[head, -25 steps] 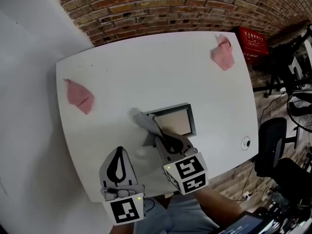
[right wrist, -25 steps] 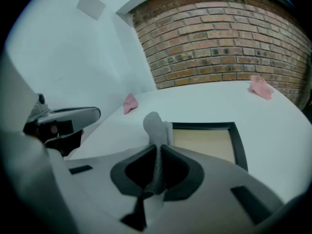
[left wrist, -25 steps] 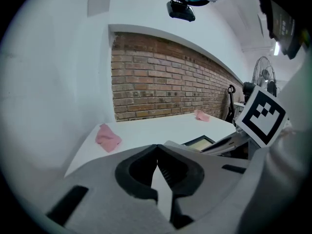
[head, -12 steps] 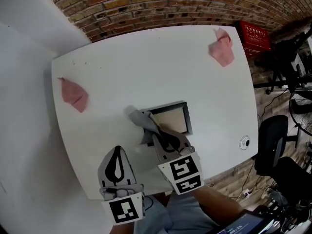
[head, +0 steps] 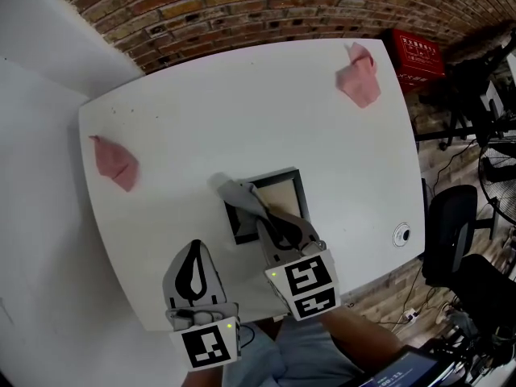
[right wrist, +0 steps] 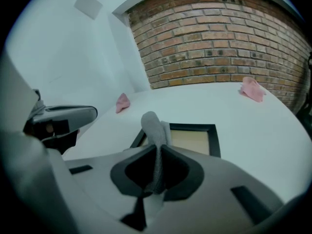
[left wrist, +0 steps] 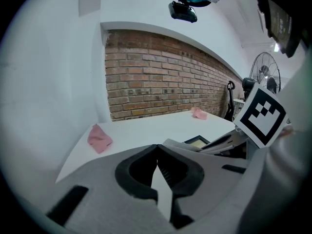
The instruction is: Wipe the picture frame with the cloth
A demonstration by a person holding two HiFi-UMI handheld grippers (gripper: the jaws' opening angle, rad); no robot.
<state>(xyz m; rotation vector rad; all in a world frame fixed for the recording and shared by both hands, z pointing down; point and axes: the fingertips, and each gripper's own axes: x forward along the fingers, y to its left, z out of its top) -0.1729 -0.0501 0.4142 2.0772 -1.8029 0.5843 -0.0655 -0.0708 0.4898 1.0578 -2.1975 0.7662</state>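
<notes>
While both grippers are hanging over the near side of the white rounded-corner table (head: 201, 111), a crumpled pink cloth (head: 113, 161) is lying by its left edge, well apart from everything else. Left gripper (head: 195, 248) is hovering left of the frame, jaws closed tip to tip with nothing between them. Right gripper (head: 261, 216) is pinching the grey fabric cloth (head: 234, 195) - jaws are clamping a fold of it, and the rest is sticking out past the tips and draping over the frame's left side. Black-edged rectangular picture frame with a beige panel (head: 282, 201) is lying flat near the table's middle, touching the grey cloth. A second crumpled pink cloth (head: 356, 79) is sitting at the far-right corner. Off the table - a red plastic crate (head: 419, 56) is standing on the floor by the brick wall (head: 242, 14), and a black office chair (head: 448, 232) is sitting beside the right edge.
</notes>
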